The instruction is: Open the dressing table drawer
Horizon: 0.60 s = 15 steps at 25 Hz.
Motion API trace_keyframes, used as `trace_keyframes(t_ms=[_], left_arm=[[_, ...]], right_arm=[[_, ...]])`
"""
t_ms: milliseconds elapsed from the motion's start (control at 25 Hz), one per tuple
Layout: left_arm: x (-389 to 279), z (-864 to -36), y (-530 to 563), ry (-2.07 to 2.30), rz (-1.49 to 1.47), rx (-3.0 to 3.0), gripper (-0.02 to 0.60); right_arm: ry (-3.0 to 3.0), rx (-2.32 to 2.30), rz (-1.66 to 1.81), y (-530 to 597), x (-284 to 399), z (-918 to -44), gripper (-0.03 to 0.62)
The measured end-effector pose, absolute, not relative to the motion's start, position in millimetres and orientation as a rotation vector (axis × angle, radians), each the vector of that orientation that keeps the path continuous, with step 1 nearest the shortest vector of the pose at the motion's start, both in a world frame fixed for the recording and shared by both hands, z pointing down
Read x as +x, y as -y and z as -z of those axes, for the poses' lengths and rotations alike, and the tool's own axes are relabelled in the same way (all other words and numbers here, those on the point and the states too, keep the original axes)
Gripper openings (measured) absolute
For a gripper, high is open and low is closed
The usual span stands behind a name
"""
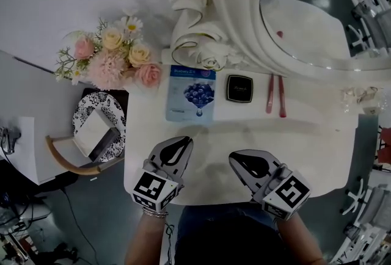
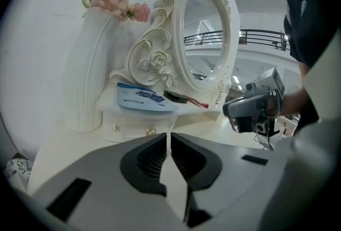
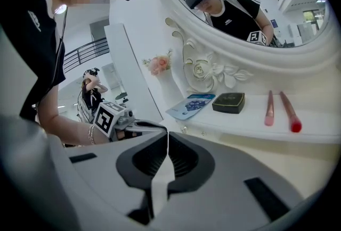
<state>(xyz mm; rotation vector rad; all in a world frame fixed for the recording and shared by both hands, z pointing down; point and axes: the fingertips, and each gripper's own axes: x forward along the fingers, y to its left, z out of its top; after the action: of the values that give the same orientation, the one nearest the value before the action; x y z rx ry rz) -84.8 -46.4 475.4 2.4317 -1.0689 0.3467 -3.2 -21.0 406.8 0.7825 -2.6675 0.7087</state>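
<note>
The white dressing table [image 1: 305,154] carries a raised shelf at its back. Under that shelf sit small drawer fronts [image 2: 133,128] with a round knob [image 2: 151,131]; the knob [image 3: 185,129] also shows in the right gripper view. My left gripper [image 1: 185,141] hovers over the tabletop near its front edge, jaws shut with nothing between them, pointing at the drawers. My right gripper [image 1: 235,157] hangs beside it to the right, also shut and empty. Both are well short of the knobs.
On the shelf lie a blue mask packet [image 1: 192,93], a black compact [image 1: 239,88] and two pink brushes [image 1: 275,94]. An ornate oval mirror [image 1: 305,19] stands behind. A white vase of flowers [image 1: 113,56] stands at the left, small trinkets [image 1: 360,98] at the right.
</note>
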Motion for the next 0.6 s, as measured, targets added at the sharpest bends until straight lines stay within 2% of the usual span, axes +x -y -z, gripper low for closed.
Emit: trace_keyframes(t_ms=[320, 600], left_arm=[[-85.1, -498.9, 55.1, 1.073, -0.345, 2.391, 0.025], [-83.1, -503.3, 67.8, 1.085, -0.349, 2.393, 0.093]], right_arm=[[2.636, 0.785, -0.717, 14.1, -2.5, -422.7, 0.02], [2.641, 0.774, -0.728, 11.2, -10.3, -423.9, 0.02]])
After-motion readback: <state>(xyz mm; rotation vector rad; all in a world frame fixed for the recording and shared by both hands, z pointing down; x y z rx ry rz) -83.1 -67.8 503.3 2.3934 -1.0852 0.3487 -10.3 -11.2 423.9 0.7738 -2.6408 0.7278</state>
